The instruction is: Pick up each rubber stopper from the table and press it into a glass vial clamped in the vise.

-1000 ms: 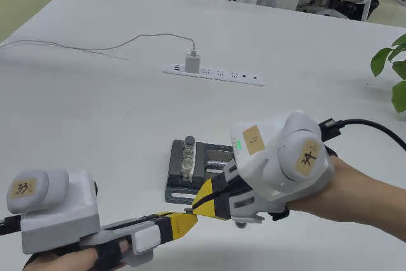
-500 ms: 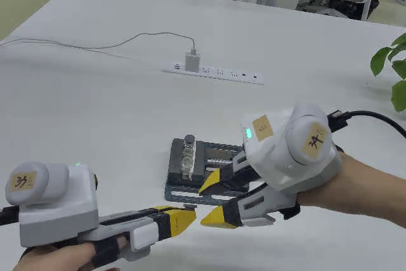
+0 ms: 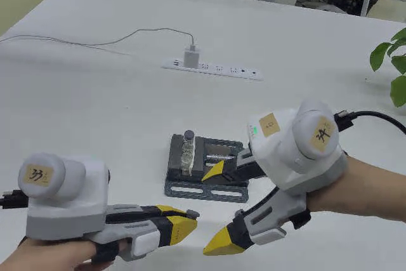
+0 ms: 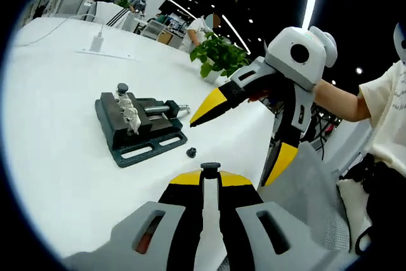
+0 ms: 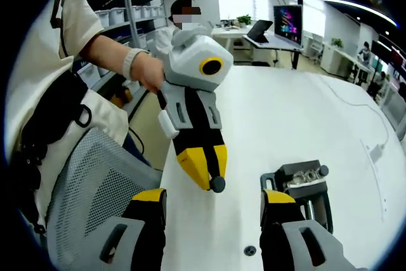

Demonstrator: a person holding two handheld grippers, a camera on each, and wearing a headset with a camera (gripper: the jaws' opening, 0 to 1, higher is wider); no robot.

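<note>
My left gripper (image 4: 210, 172) is shut on a small dark rubber stopper (image 4: 210, 167), which pokes out at its yellow tips (image 3: 192, 214). The right gripper view meets it head-on, stopper (image 5: 217, 185) at the tip. My right gripper (image 3: 219, 207) stands wide open just right of that tip, one jaw high and one low. Behind them sits the dark vise (image 3: 203, 169), which clamps a glass vial (image 3: 188, 155) with a dark stopper (image 3: 189, 135) on top. A loose stopper (image 4: 191, 152) lies on the table near the vise's front (image 5: 250, 251).
A white power strip (image 3: 212, 70) with a charger (image 3: 191, 56) and its cable lies further back on the white table (image 3: 95, 106). Green plant leaves (image 3: 396, 61) reach in at the right edge. Chairs stand beyond the far edge.
My right gripper, shut against the left gripper's tip a second ago, has opened wide and drawn back to the right. The left gripper keeps the stopper and has barely moved.
</note>
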